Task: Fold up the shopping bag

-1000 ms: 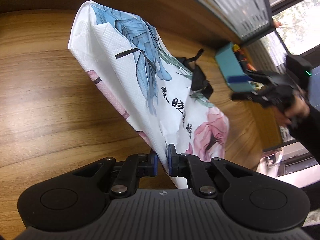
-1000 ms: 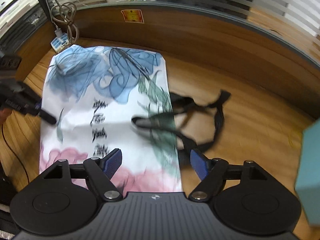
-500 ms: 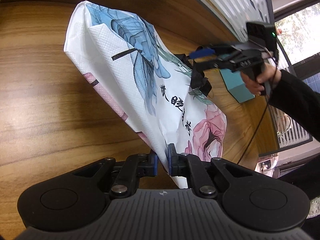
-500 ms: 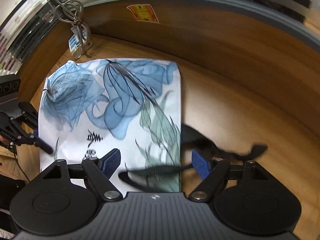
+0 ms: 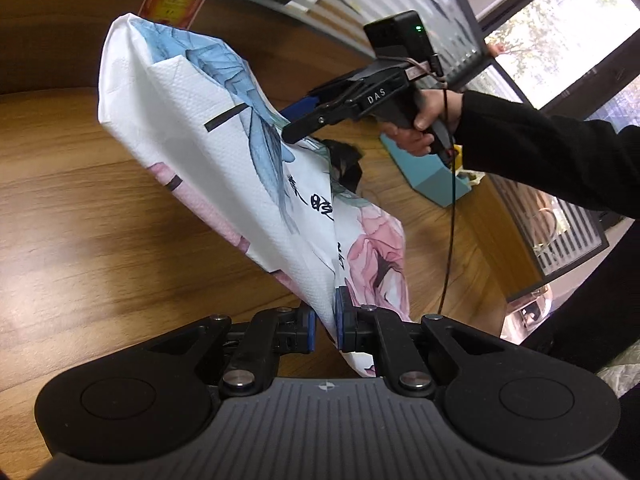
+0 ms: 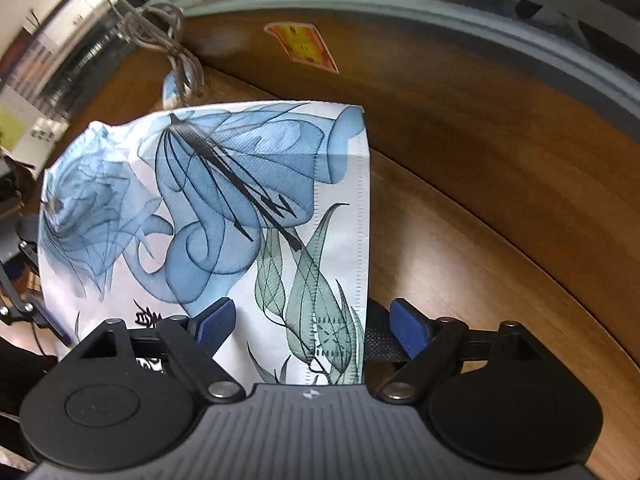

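Change since earlier frame: right gripper (image 6: 310,322) has come across from the 3 o'clock side and down onto the bag (image 5: 256,168); its jaws have just been opening a little further, and the bag's stitched edge lies between them, not yet pinched.

Bag: floral print, white ground, on the table (image 5: 76,232); one side lifted off the wood, the far side apparently resting flat. Black handles (image 5: 346,160) trail at its 3 o'clock side in the left view.

Left gripper (image 5: 324,326): clenched on the bag's near edge at 6 o'clock, holding it raised.

Right gripper: released, wide, straddling the edge by the strap (image 6: 378,346).

Step in hand, judged: take a second hold so both edges travel together. Advice: close squarely on the stitched edge, catch fabric and not strap alone, keep the left hold taut so the panel does not sag.

Edges and room: wooden wall and sticker (image 6: 302,46) at 12 o'clock, close behind the bag; cables (image 6: 176,40) at 11; teal box (image 5: 428,172) at 3. Bare wood lies at 9 in the left view.
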The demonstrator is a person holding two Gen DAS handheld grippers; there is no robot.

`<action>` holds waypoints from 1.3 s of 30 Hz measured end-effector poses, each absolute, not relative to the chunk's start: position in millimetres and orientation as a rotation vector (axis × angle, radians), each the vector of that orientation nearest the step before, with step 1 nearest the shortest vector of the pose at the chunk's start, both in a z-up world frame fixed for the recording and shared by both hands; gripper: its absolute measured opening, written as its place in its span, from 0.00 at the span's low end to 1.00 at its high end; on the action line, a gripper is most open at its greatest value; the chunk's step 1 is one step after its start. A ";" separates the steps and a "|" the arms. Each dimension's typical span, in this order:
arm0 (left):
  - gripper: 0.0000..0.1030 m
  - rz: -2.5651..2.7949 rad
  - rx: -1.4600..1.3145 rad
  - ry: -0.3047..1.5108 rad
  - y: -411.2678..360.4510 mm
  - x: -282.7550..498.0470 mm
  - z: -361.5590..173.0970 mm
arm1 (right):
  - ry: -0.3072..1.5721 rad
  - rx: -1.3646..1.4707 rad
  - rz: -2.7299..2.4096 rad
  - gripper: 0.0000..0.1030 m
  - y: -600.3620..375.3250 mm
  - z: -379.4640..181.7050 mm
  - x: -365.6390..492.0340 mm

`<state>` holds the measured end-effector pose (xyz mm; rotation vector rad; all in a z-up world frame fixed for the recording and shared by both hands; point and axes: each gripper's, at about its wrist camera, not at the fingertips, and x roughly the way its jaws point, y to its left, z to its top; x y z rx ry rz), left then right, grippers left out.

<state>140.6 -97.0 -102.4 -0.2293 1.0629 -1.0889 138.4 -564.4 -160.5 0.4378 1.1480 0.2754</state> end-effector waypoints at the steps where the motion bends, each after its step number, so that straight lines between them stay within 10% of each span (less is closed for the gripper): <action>1: 0.10 -1.090 -0.232 1.061 -96.8 139.9 -101.7 | 1.144 0.465 0.279 0.84 -566.6 -160.3 136.5; 14: 0.10 -1.060 -0.248 1.041 -94.1 126.3 -94.9 | 1.119 0.607 0.295 0.79 -555.9 -166.6 134.8; 22: 0.10 -0.992 -0.234 1.129 -100.1 116.7 -108.2 | 1.094 0.630 0.254 0.18 -547.9 -163.8 127.9; 39: 0.10 -0.964 -0.149 1.019 -109.4 113.1 -66.6 | 0.847 0.784 0.294 0.15 -553.4 -70.9 30.9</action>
